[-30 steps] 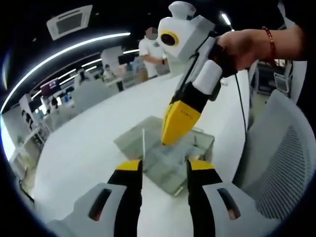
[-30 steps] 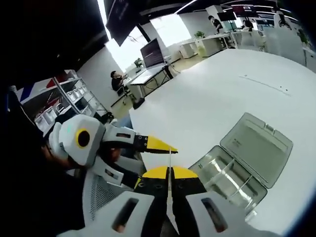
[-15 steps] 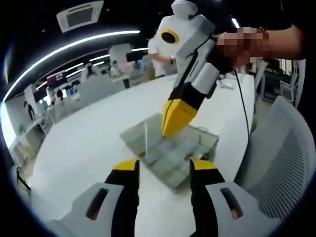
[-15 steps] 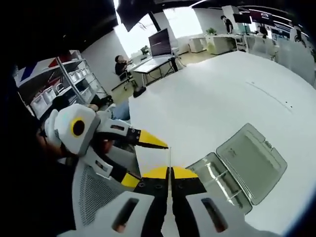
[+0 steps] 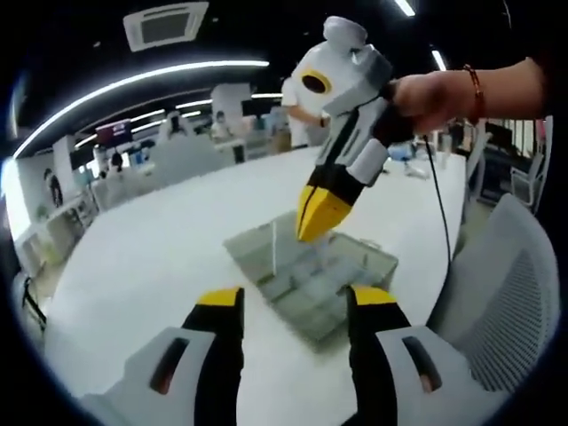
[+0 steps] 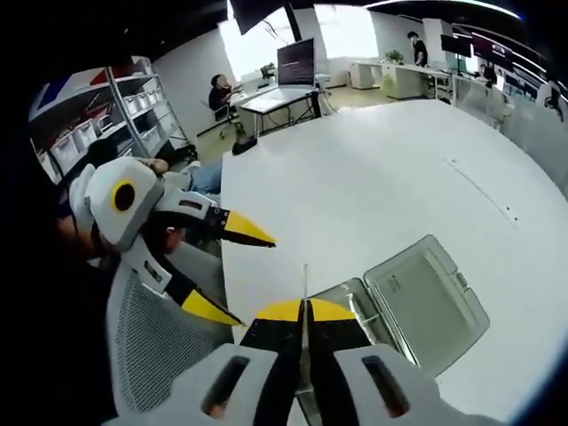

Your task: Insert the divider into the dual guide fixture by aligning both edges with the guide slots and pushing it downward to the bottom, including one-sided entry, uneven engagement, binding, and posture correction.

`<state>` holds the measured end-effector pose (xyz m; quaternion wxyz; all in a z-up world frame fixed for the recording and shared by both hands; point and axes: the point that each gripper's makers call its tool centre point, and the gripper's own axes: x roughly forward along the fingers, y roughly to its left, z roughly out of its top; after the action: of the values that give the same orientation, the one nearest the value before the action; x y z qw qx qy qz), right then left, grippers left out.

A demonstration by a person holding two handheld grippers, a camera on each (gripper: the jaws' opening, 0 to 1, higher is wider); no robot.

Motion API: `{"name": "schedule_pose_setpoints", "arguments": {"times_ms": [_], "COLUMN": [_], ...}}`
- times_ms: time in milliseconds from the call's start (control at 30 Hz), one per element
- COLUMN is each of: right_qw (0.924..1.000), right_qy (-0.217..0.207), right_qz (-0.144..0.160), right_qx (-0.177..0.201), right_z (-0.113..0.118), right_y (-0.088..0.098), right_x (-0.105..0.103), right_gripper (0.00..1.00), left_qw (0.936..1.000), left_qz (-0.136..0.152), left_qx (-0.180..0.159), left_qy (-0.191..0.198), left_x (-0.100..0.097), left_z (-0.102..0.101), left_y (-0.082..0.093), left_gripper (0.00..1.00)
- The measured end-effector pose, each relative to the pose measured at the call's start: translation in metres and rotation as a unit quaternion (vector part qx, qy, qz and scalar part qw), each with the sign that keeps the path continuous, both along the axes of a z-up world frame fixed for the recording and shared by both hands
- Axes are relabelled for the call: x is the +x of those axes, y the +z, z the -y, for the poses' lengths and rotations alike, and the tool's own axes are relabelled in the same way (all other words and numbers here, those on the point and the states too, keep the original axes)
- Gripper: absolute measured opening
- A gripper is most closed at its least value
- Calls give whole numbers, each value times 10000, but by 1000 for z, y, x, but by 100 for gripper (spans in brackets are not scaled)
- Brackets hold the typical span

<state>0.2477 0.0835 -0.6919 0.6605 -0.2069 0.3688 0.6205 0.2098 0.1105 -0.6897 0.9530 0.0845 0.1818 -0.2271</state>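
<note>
A clear plastic box [image 5: 311, 280] with inner guide ribs lies on the white table [image 5: 151, 248], its lid [image 6: 426, 297] folded open beside the tray [image 6: 355, 306]. My right gripper [image 6: 303, 311] is shut on a thin clear divider [image 6: 304, 282] that stands up between its yellow tips. In the left gripper view the right gripper [image 5: 319, 213] hangs just above the box, with the divider [image 5: 275, 248] reaching down to the tray. My left gripper [image 5: 295, 302] is open and holds nothing, short of the box's near edge. In the right gripper view the left gripper [image 6: 222, 266] shows with its jaws spread.
A grey mesh chair [image 5: 501, 266] stands at the table's edge, right of the box, and shows again as a chair back [image 6: 142, 355]. People work at far desks [image 5: 302, 111]. A shelf rack [image 6: 98, 115] stands beyond a seated person [image 6: 217, 93].
Both cameras have shifted. The right gripper with the divider has risen a little above the box. The left gripper's jaws stay open.
</note>
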Motion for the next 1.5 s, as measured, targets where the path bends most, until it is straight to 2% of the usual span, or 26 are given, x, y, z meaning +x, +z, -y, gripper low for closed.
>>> {"name": "schedule_pose_setpoints", "arguments": {"times_ms": [167,300,367,467,600,800,867,900,933,1000,1067,1100,1200,1267,1333,1500], "right_qw": [9998,9982,9966,9952,9942,9925,9916,9915,9915,9921,9923,9924,9911,9911,9904,9899], "right_qy": [160,480,627,734,814,948,1011,1027,1031,1006,1009,1028,1105,1121,1156,1175], "right_qz": [84,343,517,579,637,722,752,747,739,697,670,635,697,673,702,703], "right_qx": [-25,-89,-165,-287,-298,-281,-289,-291,-288,-269,-246,-245,-268,-257,-281,-366], "right_z": [0,0,0,2,3,1,0,0,0,-3,-5,-7,-8,-9,-9,-6], "right_y": [-1,-5,-8,-13,-14,-16,-17,-17,-18,-18,-19,-20,-21,-21,-22,-26], "right_x": [3,5,5,3,3,3,2,2,1,1,1,0,0,-1,-1,0], "right_gripper": [0,0,0,0,0,0,0,0,0,0,0,0,0,0,0,0], "left_qw": [9999,9994,9987,9980,9965,9934,9897,9863,9847,9864,9905,9905,9897,9888,9890,9889], "left_qz": [-58,34,-39,-133,-230,-354,-449,-569,-639,-592,-475,-499,-564,-498,-420,-468], "left_qx": [-108,-217,-378,-468,-521,-777,-1060,-1271,-1341,-1242,-963,-948,-1014,-1159,-1151,-1129], "left_qy": [121,276,331,407,615,765,851,883,906,895,864,861,843,794,831,843], "left_x": [1,3,3,4,4,4,3,1,0,-1,-2,-3,-4,-4,-2,-2], "left_z": [-4,-11,-12,-15,-21,-26,-25,-24,-24,-25,-27,-26,-27,-25,-26,-27], "left_y": [-1,4,3,0,-3,-5,-5,-5,-5,-3,-2,-2,-1,6,8,7], "left_gripper": [52,52,53,56,68,74,80,86,90,96,97,98,99,99,99,99]}}
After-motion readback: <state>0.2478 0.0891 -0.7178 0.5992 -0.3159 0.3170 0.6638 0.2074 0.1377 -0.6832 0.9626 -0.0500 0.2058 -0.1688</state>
